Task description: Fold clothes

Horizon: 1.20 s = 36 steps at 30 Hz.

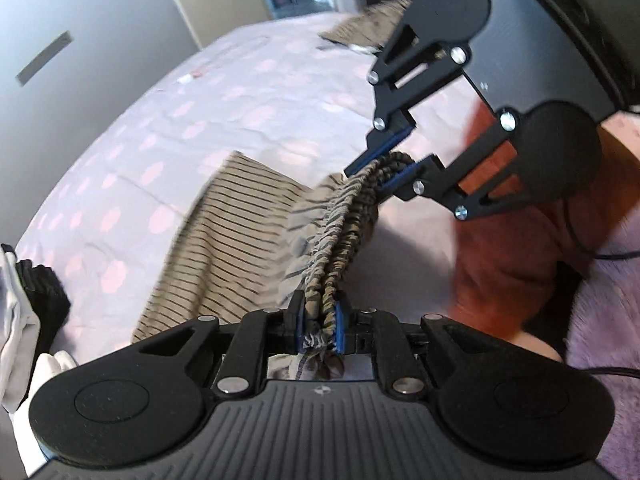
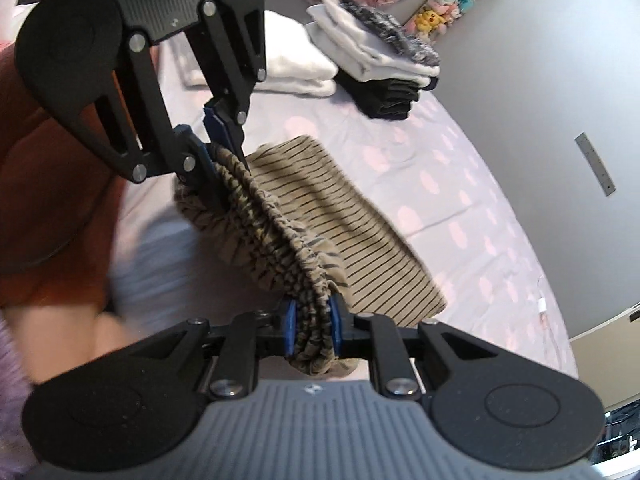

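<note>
Dim, soft indoor light; fisheye views with motion blur.

Both views bend strongly at the edges, curving the bed (image 1: 132, 128) and wall (image 2: 532, 92). The striped cloth (image 1: 224, 216) smears at its edges, and the orange sleeve (image 1: 516, 248) is blurred. Shadows are faint; small glints sit on the gripper screws.

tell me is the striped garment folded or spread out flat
Folded, at least partly: the striped garment hangs doubled, its gathered waistband bunched between the left gripper and right gripper.

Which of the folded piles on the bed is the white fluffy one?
The towel stack beside the left gripper; the other pile has grey and knit pieces on dark clothes.
</note>
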Available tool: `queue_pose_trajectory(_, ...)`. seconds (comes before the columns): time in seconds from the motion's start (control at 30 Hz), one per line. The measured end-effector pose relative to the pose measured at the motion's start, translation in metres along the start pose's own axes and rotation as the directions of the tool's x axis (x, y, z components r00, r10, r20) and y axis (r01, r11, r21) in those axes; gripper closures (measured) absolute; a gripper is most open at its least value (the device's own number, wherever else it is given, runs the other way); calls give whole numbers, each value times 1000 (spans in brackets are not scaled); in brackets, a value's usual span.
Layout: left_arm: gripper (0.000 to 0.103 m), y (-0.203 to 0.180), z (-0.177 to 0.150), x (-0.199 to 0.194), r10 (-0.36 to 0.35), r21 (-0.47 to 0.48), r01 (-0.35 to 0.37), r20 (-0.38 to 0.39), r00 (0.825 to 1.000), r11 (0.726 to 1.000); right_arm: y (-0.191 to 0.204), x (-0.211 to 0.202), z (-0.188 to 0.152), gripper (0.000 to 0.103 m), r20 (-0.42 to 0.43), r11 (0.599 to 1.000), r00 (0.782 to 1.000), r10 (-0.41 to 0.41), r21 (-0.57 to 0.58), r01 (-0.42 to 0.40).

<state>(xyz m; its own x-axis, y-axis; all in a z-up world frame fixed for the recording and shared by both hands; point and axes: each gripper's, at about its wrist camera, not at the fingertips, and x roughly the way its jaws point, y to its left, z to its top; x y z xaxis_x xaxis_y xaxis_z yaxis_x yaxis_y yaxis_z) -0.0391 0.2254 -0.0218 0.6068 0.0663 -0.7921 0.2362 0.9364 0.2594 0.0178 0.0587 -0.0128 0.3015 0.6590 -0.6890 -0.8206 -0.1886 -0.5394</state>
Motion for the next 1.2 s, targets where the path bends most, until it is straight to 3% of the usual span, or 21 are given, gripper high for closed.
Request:
queue_pose_trajectory(0.2,84,65,15,23,50,-164,-41,56,997,986,-46,45,24,84,9,995,998,-59,87,58)
queue_pose_trajectory(0.33,73,107,18,52,83,-274,-60,73,994,960,-75,88,34,83,5,978,997,-72,197,69)
queue_pose_trajectory(0.53,75,153,-11,90,114,-499,-44,110,987,866,-103,156,41,82,-3,954,998,-66,294,64)
queue_pose_trajectory(0.73,79,192,-46,140,152,-663,-46,104,983,747,-115,225,39,82,2,921,999,-39,389,35)
queue_pose_trajectory(0.87,79,208,-52,162,189,-689,-82,82,979,720,-118,262,34,82,-12,902,999,-33,430,35)
queue_pose_trajectory(1.0,79,220,-62,166,218,-745,-83,86,972,662,-125,286,27,79,-32,868,999,-7,497,22)
queue_pose_trajectory(1.1,70,228,-70,157,217,-780,-46,116,969,624,-129,283,23,73,-14,843,1000,-9,538,15)
queue_pose_trajectory(1.2,51,230,-78,143,188,-813,27,167,968,581,-134,267,19,58,9,816,998,-64,577,47)
